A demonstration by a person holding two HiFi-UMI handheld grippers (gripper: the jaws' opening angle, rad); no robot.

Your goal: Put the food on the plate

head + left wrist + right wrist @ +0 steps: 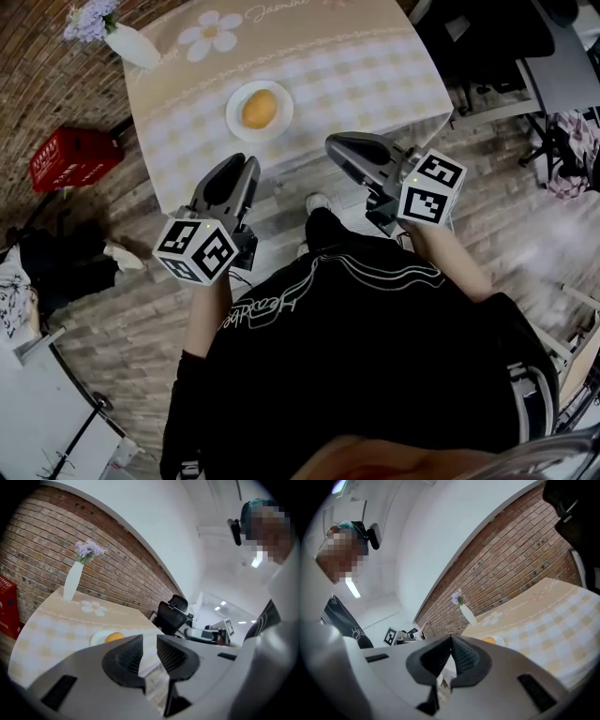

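Food [260, 109]: one round orange-yellow item, lying in the middle of the white plate [284, 119], so the placement looks, by my judgement, already made. The plate stands on the surface [356, 84], on its checked cloth, about midway between the side edges and nearer the near edge than the far one. A white vase of lilac flowers [131, 45] stands at the far left corner, well apart from the plate. Both tools are held short of the near edge, over the floor, touching nothing on the surface. The left claw [149, 641] is spread a little, with nothing between its pads; the right claw [451, 639] is pressed together at the tips and empty. A red crate [70, 157] sits on the floor beyond the left edge. Risks from here: the food is rounded and may roll off the plate if a claw nudges it, and the plate could slide on the cloth if its rim is knocked.
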